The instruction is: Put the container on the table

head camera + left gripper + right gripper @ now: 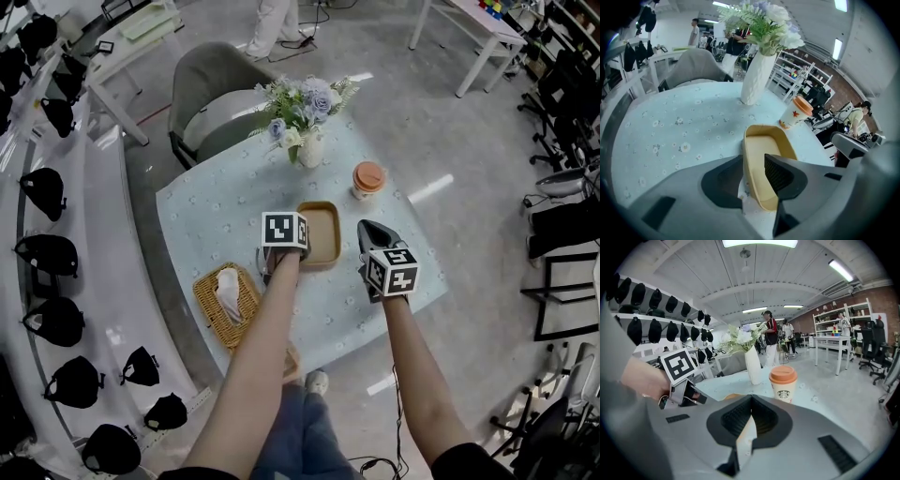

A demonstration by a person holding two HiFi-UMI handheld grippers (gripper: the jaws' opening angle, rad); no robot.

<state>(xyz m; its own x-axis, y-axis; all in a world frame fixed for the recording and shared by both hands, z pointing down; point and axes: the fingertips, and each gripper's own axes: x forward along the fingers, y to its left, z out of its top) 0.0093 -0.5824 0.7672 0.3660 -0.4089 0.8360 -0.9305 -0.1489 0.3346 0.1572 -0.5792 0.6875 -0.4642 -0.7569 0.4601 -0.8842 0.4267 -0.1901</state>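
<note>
Left gripper (753,164): released. Your jaws stand apart and straddle one wall without pinching it, one pad outside and the ribbed one inside.
Container (766,140): flat on the table (206,216), centre of the head view, open side up and empty.
Which way it lies: right at your left jaws and running on ahead of them. What sits in the gap is its left long wall, close to the near end.
Long axis: running away from you, up the frame in both the head view and the left gripper view.
Nearer hand: the left, no contest. The right is just beside the container's right side and not touching it.
Right gripper (752,399): clenched on nothing, tips meeting, only tablecloth showing below them.
Pose: your left forearm (267,337) reaches straight up the frame with the gripper tipped steeply down. The right sits flatter.
Next, as I read it: the set-down looks done, so lift your left gripper clear without hooking that wall.
Further back: cup (368,178) at the container's upper right, then the vase (310,150) of flowers.
</note>
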